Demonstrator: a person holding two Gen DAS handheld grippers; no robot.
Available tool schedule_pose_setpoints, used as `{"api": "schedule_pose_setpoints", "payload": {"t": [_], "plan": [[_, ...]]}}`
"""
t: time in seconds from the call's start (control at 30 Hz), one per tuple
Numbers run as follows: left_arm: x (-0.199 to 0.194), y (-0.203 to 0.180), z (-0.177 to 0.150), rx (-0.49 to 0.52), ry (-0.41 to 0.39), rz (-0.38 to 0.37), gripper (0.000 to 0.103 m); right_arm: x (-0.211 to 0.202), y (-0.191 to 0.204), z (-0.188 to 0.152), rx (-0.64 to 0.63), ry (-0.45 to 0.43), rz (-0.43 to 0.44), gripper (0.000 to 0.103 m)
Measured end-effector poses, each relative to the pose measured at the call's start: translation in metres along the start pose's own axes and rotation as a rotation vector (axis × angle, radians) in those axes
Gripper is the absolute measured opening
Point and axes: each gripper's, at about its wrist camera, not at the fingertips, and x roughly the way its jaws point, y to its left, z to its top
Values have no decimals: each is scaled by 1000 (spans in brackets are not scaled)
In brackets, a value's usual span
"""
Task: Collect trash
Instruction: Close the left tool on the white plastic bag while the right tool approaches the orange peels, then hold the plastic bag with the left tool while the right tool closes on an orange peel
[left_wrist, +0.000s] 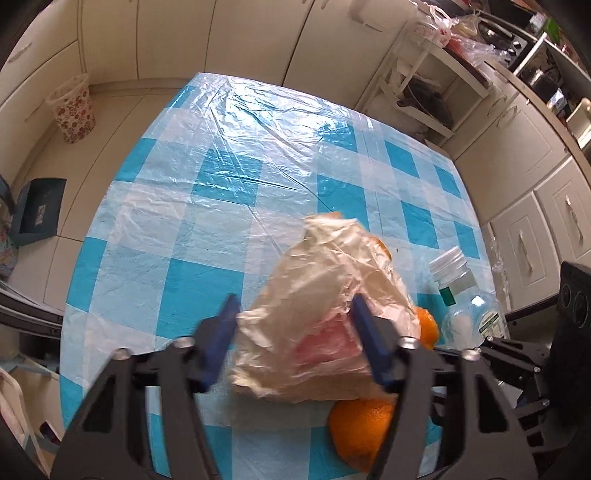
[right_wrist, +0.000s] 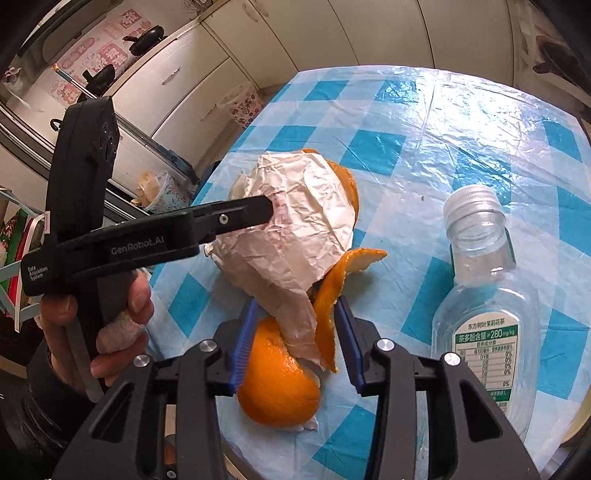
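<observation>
A crumpled cream paper wrapper (left_wrist: 317, 302) lies over orange peels (left_wrist: 360, 432) on the blue-checked tablecloth (left_wrist: 221, 177). My left gripper (left_wrist: 293, 314) is open, its blue fingers on either side of the wrapper. In the right wrist view the same wrapper (right_wrist: 295, 225) covers peels (right_wrist: 277, 384), and one curled peel strip (right_wrist: 332, 291) stands up. My right gripper (right_wrist: 295, 328) is open around the wrapper's lower edge and the peel strip. The left gripper's body (right_wrist: 147, 232) shows reaching to the wrapper from the left. An empty clear plastic bottle (right_wrist: 484, 295) lies to the right.
The bottle also shows in the left wrist view (left_wrist: 461, 291), near the table's right edge. A floral waste bin (left_wrist: 72, 109) stands on the floor beyond the table's far left. Cabinets (left_wrist: 532, 177) and a shelf rack (left_wrist: 424, 92) line the walls.
</observation>
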Motion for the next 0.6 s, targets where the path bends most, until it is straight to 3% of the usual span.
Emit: {"api": "schedule_pose_setpoints", "payload": {"t": [0.07, 0.1, 0.37, 0.5, 0.57, 0.6], "plan": [[-6, 1, -1, 4, -7, -9, 21, -2, -2, 0, 12, -1, 13, 43], [-11, 3, 0, -2, -14, -24, 19, -3, -4, 0, 18, -2, 21, 43], [-48, 37, 2, -93, -79, -87, 17, 1, -4, 4, 30, -5, 19, 43], [-59, 60, 3, -199, -105, -221, 17, 8, 4, 1, -25, 6, -38, 43], [-64, 62, 2, -212, -133, -245, 17, 10, 3, 2, -24, 1, -46, 34], [-67, 62, 2, -215, -152, -271, 17, 10, 1, 3, -16, 1, -39, 18]]}}
